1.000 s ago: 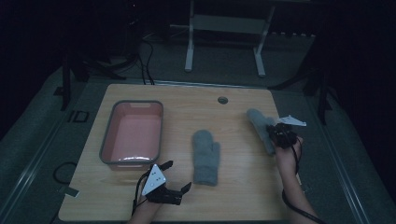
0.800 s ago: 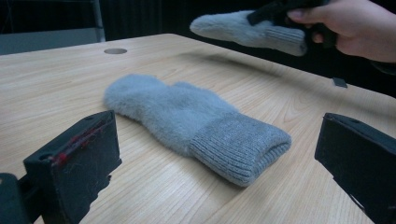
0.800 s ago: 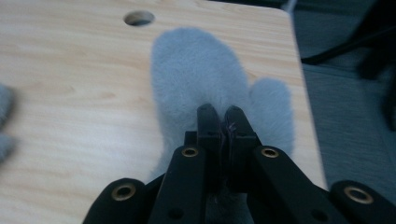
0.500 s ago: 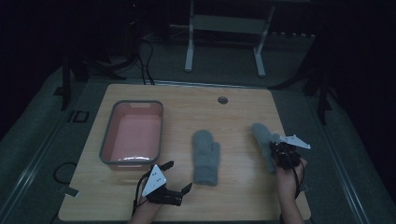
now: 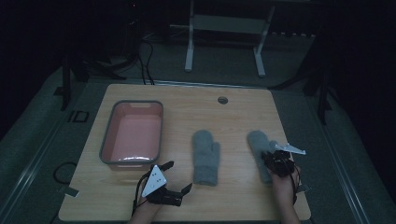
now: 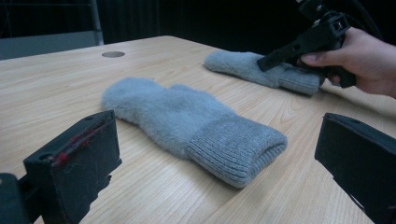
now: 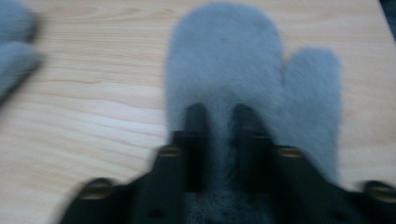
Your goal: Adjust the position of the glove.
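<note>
Mitten (image 5: 258, 151) at lower right of the high view lies flat on the counter (image 5: 233, 116), long axis running up-frame. Right gripper (image 7: 218, 114) sits over its cuff, fingers (image 7: 196, 122) just parted slightly, fleece between them, not clamped.

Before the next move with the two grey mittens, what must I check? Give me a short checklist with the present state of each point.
1. Right gripper is over the right mitten: ok. Its jaws have just been opening, with the mitten's fabric between them.
2. Right gripper grips that mitten firmly: cannot tell, the right gripper view is blurred.
3. Left gripper is open and holds nothing: ok.
4. Middle mitten lies flat on the table, apart from the right mitten: ok.
5. Pink bin has room inside: ok, it looks empty.
</note>
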Action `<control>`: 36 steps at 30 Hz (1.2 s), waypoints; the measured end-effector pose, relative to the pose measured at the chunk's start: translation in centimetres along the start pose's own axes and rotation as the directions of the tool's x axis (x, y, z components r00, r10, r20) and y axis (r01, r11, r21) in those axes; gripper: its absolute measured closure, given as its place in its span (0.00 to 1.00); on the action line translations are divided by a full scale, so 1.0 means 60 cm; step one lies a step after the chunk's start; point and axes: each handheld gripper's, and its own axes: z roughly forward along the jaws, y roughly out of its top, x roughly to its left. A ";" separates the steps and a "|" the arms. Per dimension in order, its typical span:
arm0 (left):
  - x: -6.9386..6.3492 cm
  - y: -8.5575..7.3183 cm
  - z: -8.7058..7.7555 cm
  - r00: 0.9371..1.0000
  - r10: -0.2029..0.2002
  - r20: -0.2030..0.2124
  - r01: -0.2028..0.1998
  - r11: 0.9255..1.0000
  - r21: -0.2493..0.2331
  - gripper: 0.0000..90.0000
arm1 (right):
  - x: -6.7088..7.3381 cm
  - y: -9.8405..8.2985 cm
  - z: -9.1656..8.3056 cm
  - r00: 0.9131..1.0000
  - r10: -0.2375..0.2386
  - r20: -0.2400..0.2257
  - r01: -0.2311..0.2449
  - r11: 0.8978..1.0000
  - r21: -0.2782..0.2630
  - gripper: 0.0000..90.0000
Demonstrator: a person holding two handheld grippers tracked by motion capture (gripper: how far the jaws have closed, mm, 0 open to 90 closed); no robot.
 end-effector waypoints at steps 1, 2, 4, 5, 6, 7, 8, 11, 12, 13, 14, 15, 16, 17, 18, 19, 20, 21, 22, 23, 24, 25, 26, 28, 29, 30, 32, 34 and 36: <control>0.000 0.000 0.000 1.000 -0.002 0.000 0.002 1.000 0.000 0.00 | -0.003 0.004 -0.004 1.000 -0.017 -0.027 0.017 1.000 0.002 0.66; 0.000 -0.001 0.001 1.000 -0.004 0.000 0.004 1.000 0.002 0.00 | -0.013 0.013 -0.008 0.996 -0.042 -0.075 0.043 0.999 0.006 0.56; 0.000 -0.001 0.002 1.000 -0.003 0.000 0.003 1.000 0.005 0.00 | -0.022 0.019 -0.013 0.991 -0.095 -0.090 0.095 0.995 -0.007 0.53; 0.000 -0.001 0.002 1.000 -0.003 0.000 0.003 1.000 0.004 0.00 | -0.028 0.022 -0.015 0.988 -0.124 -0.096 0.124 0.992 -0.012 0.53; 0.000 -0.001 0.002 1.000 -0.003 0.000 0.003 1.000 0.004 0.00 | -0.028 0.022 -0.015 0.988 -0.124 -0.096 0.124 0.992 -0.012 0.53; 0.000 -0.001 0.002 1.000 -0.002 0.000 0.002 1.000 0.003 0.00 | -0.040 0.028 -0.016 0.975 -0.175 -0.134 0.175 0.984 -0.008 0.54; 0.001 -0.001 0.002 1.000 -0.002 0.000 0.002 1.000 0.004 0.00 | -0.044 0.029 -0.016 0.971 -0.195 -0.138 0.195 0.981 -0.012 0.54; 0.001 -0.002 0.003 1.000 -0.002 -0.002 0.002 1.000 0.009 0.00 | -0.063 0.033 -0.011 0.949 -0.244 -0.199 0.248 0.969 -0.007 0.53; 0.001 -0.002 0.004 1.000 -0.003 -0.001 0.003 1.000 0.009 0.00 | -0.070 0.034 -0.009 0.943 -0.266 -0.201 0.268 0.963 -0.013 0.53; 0.001 -0.003 0.004 1.000 -0.002 -0.002 0.003 1.000 0.010 0.00 | -0.075 0.034 -0.006 0.937 -0.264 -0.229 0.270 0.963 -0.005 0.53; 0.002 -0.003 0.004 1.000 -0.002 -0.002 0.003 1.000 0.011 0.00 | -0.079 0.033 -0.004 0.935 -0.261 -0.238 0.268 0.963 -0.004 0.51; 0.002 -0.003 0.004 1.000 -0.002 -0.002 0.003 1.000 0.011 0.00 | -0.083 0.032 0.000 0.934 -0.261 -0.244 0.269 0.963 0.000 0.51; 0.002 -0.003 0.005 1.000 -0.003 -0.002 0.003 1.000 0.013 0.00 | -0.085 0.029 0.005 0.931 -0.259 -0.258 0.270 0.963 0.009 0.51; 0.002 -0.003 0.005 1.000 -0.003 -0.002 0.003 1.000 0.013 0.00 | -0.086 0.025 0.010 0.929 -0.265 -0.257 0.278 0.960 0.016 0.50; 0.002 -0.003 0.005 1.000 -0.003 -0.004 0.003 1.000 0.012 0.00 | -0.087 0.021 0.015 0.930 -0.265 -0.254 0.279 0.960 0.019 0.49; 0.002 -0.003 0.004 1.000 -0.003 -0.004 0.003 1.000 0.012 0.00 | -0.089 0.017 0.020 0.928 -0.265 -0.262 0.279 0.960 0.017 0.49; 0.002 -0.003 0.004 1.000 -0.002 -0.005 0.002 1.000 0.012 0.00 | -0.090 0.013 0.023 0.927 -0.268 -0.264 0.280 0.960 0.009 0.49; 0.002 -0.003 0.004 1.000 -0.003 -0.006 0.003 1.000 0.012 0.00 | -0.089 0.010 0.024 0.926 -0.272 -0.260 0.282 0.960 -0.002 0.52; 0.002 -0.004 0.004 1.000 -0.003 -0.006 0.003 1.000 0.012 0.00 | -0.087 0.008 0.025 0.928 -0.270 -0.257 0.279 0.960 -0.002 0.56; 0.003 -0.004 0.004 1.000 -0.005 -0.006 0.005 1.000 0.013 0.00 | -0.086 0.006 0.025 0.927 -0.277 -0.253 0.284 0.959 -0.009 0.60; 0.003 -0.004 0.005 1.000 -0.004 -0.006 0.004 1.000 0.015 0.00 | -0.082 0.004 0.025 0.926 -0.289 -0.244 0.293 0.956 -0.019 0.65; 0.003 -0.004 0.005 1.000 -0.004 -0.006 0.004 1.000 0.015 0.00 | -0.081 0.004 0.026 0.927 -0.287 -0.241 0.290 0.957 -0.022 0.69; 0.003 -0.004 0.005 1.000 -0.003 -0.006 0.003 1.000 0.016 0.00 | -0.079 0.003 0.026 0.931 -0.281 -0.235 0.283 0.959 -0.026 0.73; 0.002 -0.004 0.005 1.000 -0.002 -0.005 0.002 1.000 0.016 0.00 | -0.075 0.001 0.024 0.944 -0.242 -0.226 0.243 0.970 -0.024 0.81; 0.002 -0.004 0.005 1.000 -0.001 -0.005 0.001 1.000 0.018 0.00 | -0.074 -0.001 0.024 0.947 -0.231 -0.222 0.231 0.973 -0.027 0.85; 0.002 -0.004 0.005 1.000 -0.001 -0.005 0.001 1.000 0.018 0.00 | -0.072 -0.003 0.022 0.953 -0.220 -0.209 0.218 0.975 -0.034 0.87; 0.003 -0.004 0.005 1.000 -0.003 -0.007 0.003 1.000 0.017 0.00 | -0.066 -0.005 0.021 0.966 -0.185 -0.179 0.182 0.983 -0.035 0.90; 0.003 -0.004 0.005 1.000 -0.003 -0.008 0.003 1.000 0.017 0.00 | -0.053 -0.003 0.016 0.978 -0.170 -0.124 0.168 0.985 -0.026 0.92; 0.003 -0.004 0.005 1.000 -0.002 -0.010 0.003 1.000 0.017 0.00 | -0.038 0.001 0.009 0.982 -0.170 -0.078 0.168 0.985 -0.025 0.93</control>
